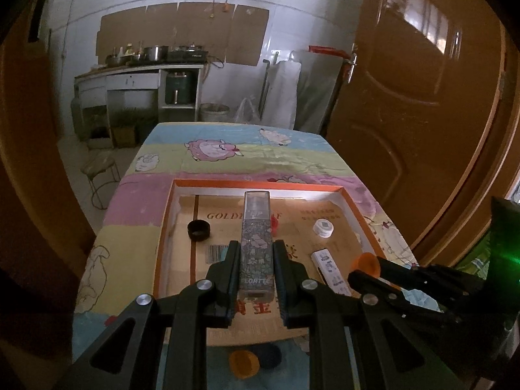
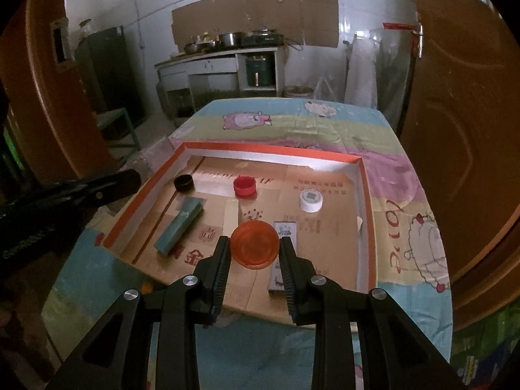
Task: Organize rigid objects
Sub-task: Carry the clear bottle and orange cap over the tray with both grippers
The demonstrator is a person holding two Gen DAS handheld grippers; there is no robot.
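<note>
Gripping a patterned bottle [image 1: 255, 247], the left gripper [image 1: 255, 253] holds it above the orange-rimmed tray [image 2: 269, 150]. Alongside, the right gripper [image 2: 255, 247] clamps an orange cap [image 2: 255, 244] over the tray too, near a white box [image 2: 283, 230] on its floor.

A cartoon-sheep cloth [image 1: 227, 159] covers the table. Far behind it, a counter [image 2: 208, 61] along the white wall carries pots [image 2: 230, 38], with a green canister [image 2: 259, 71] in its open shelf. Brown doors [image 1: 422, 104] stand at right, a wire stool [image 1: 100, 169] at left, and a dark fridge [image 2: 107, 65] at far left.
</note>
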